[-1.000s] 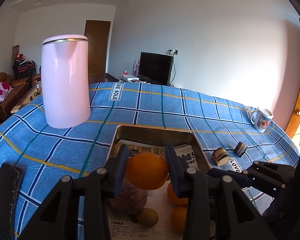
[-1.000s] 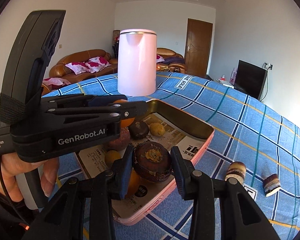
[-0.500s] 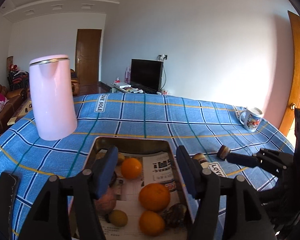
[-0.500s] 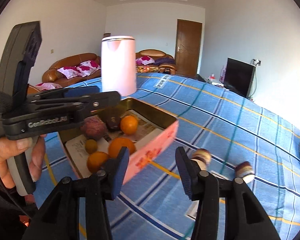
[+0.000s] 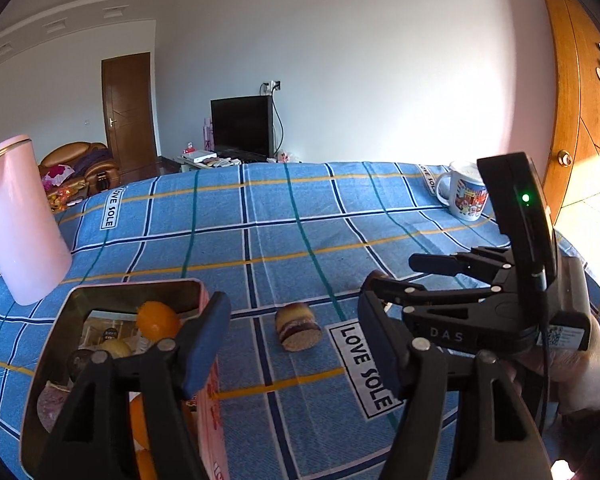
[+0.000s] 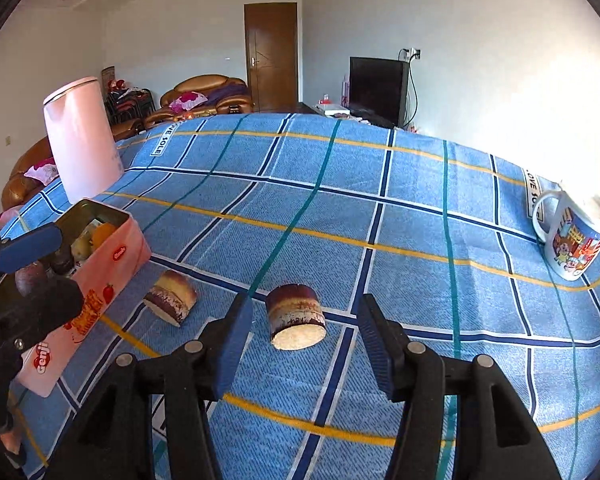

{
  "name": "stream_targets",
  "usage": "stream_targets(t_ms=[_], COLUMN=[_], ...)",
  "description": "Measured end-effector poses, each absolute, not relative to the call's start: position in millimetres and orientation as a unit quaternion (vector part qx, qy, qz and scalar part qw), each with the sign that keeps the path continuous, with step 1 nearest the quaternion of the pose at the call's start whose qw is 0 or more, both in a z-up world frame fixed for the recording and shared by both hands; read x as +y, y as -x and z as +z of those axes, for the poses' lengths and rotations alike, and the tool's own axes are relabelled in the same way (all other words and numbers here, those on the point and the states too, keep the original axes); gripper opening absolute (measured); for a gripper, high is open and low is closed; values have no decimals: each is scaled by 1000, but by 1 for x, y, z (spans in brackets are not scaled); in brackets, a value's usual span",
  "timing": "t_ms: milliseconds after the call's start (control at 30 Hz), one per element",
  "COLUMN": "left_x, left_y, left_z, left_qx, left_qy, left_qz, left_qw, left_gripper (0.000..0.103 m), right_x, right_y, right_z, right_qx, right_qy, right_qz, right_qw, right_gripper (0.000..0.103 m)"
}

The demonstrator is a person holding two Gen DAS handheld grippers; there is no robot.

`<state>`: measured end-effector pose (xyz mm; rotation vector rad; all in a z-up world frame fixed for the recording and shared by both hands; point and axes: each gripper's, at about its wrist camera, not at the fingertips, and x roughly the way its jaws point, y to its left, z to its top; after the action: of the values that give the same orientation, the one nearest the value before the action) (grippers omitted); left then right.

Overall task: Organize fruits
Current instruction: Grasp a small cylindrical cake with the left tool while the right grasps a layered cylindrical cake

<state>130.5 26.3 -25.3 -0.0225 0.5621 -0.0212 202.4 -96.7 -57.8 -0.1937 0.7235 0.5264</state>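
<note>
A pink tin (image 5: pixel 132 286) lined with newspaper holds several fruits, among them an orange (image 5: pixel 158 320) and a dark purple fruit (image 6: pixel 30 276). My left gripper (image 5: pixel 292 332) hovers just right of the tin. Its jaws are opening and grip nothing; a small layered cake piece (image 5: pixel 298 330) lies on the cloth beyond them. My right gripper (image 6: pixel 305 332) hangs further right, its jaws opening too. A round chocolate cake piece (image 6: pixel 296 322) stands on the cloth between its tips, untouched. The tin's pink wall (image 6: pixel 112 268) shows at the left of the right wrist view.
A tall pink kettle (image 5: pixel 20 224) stands behind the tin. A printed mug (image 6: pixel 572 240) sits near the table's far right edge. A second cake piece (image 6: pixel 172 298) lies beside the tin. The blue checked cloth (image 6: pixel 340 200) stretches away behind the cakes.
The left gripper let go of an orange and the right a dark fruit, both now in the tin. Both grippers opened and swung right, away from the tin, toward the cake pieces.
</note>
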Motion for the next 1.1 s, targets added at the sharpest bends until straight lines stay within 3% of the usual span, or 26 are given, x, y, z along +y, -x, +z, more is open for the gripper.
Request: stream_targets(t_ms=[133,233,833,1033,1100], left_x=[26,25,-5,0,2], left_y=[-140,-144,-201,-214,-213], left_z=[-30,-33,-72,-80,-79], left_qx=[290,299,403,430,428], left_qy=[14,13,-40,-15,-7], left_qz=[-6,-7,14,13,8], left_qw=[957,954,914,903,904], left_gripper=[68,68,64,38,36], right_x=[-91,-89,-126,-125,-127], right_y=[-219,-225,-201,-203,-202], right_z=[-73,-80,-60,-61,-60], right_qx=[395,416,350,351,348], right_qy=[84,80,54,51,49], right_qz=[267,273,255,257,260], right_qw=[875,864,900,899,899], right_gripper=[56,38,38,38,38])
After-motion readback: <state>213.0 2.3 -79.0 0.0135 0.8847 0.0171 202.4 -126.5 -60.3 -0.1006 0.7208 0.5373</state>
